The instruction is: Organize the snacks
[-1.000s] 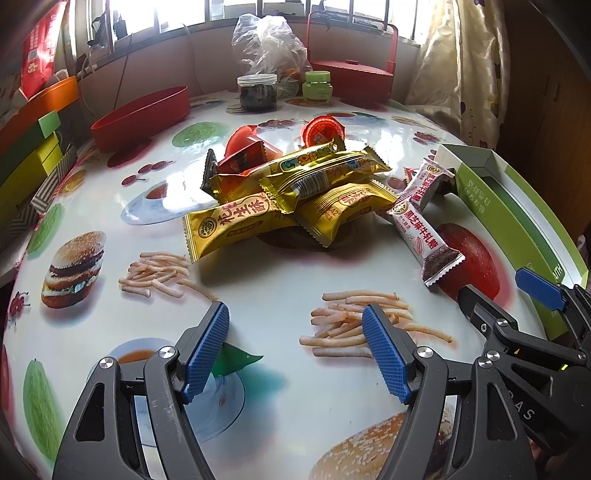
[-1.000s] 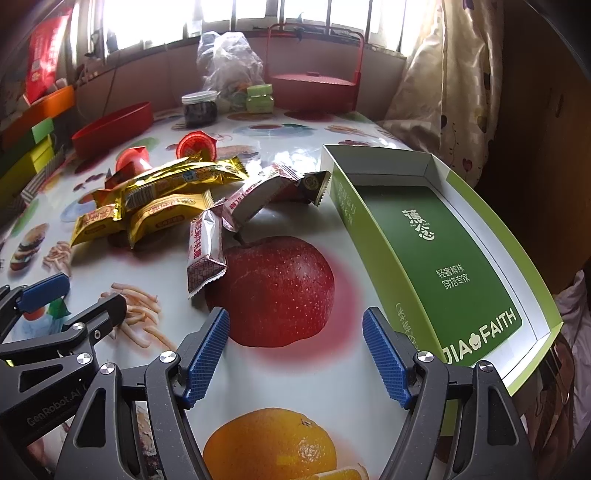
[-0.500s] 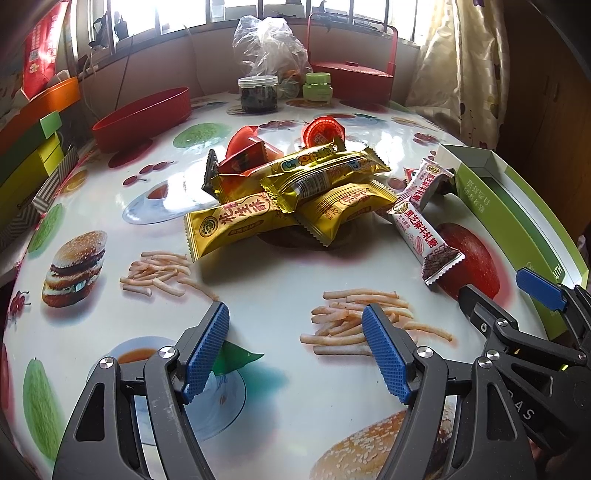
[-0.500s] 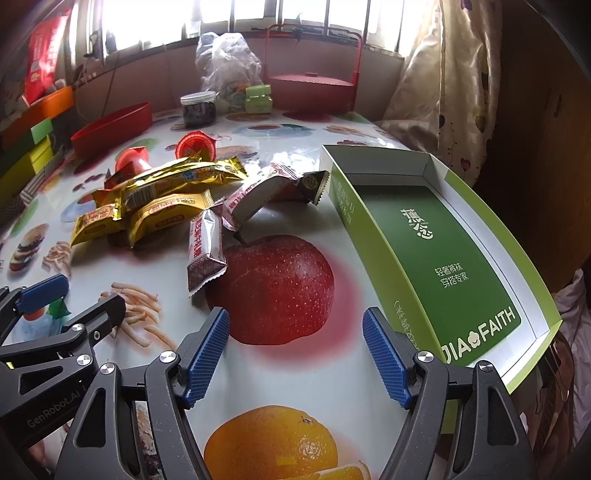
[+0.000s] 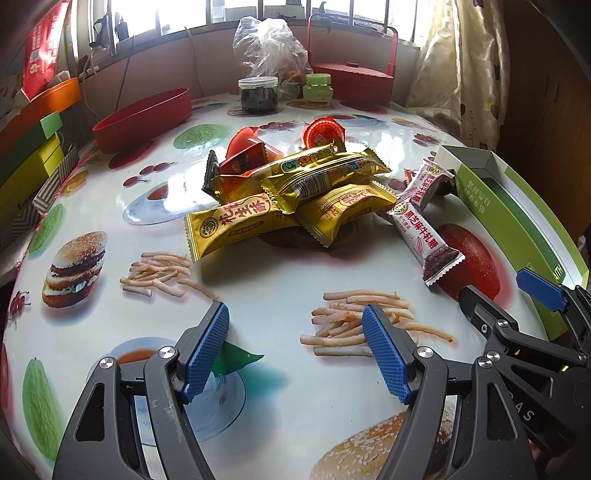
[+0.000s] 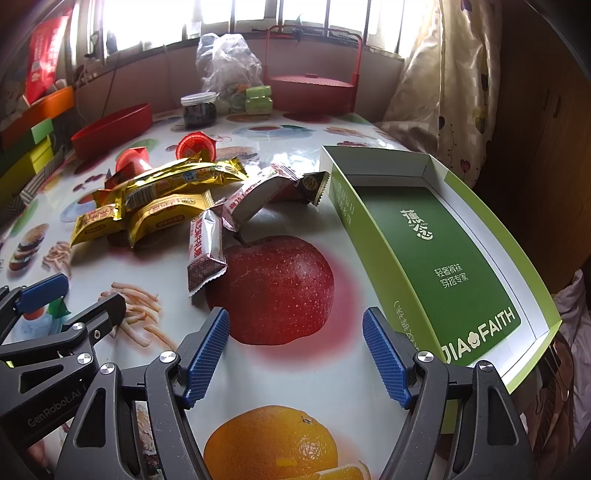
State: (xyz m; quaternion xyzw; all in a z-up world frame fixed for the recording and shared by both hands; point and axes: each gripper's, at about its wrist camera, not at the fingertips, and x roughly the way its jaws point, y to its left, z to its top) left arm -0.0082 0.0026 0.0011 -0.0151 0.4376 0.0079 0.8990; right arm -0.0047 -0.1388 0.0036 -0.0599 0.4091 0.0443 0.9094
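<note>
Both tongs, left [image 5: 295, 347] and right [image 6: 295, 347], gape wide, grasping nothing. Pinch one snack [image 6: 205, 247] across its middle. Drop it flat in the green box [image 6: 436, 236] by the worktop's right edge.

Left of the open box [image 6: 436, 258] lies the snack pile [image 5: 295, 195]; behind it my jar [image 5: 258, 94] and basket [image 6: 310, 88].

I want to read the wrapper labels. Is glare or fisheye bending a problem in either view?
Left wrist: windows blown out, sheen on the table, gold packs readable. Right wrist: same backlight, box print sharp, edges curve.
</note>
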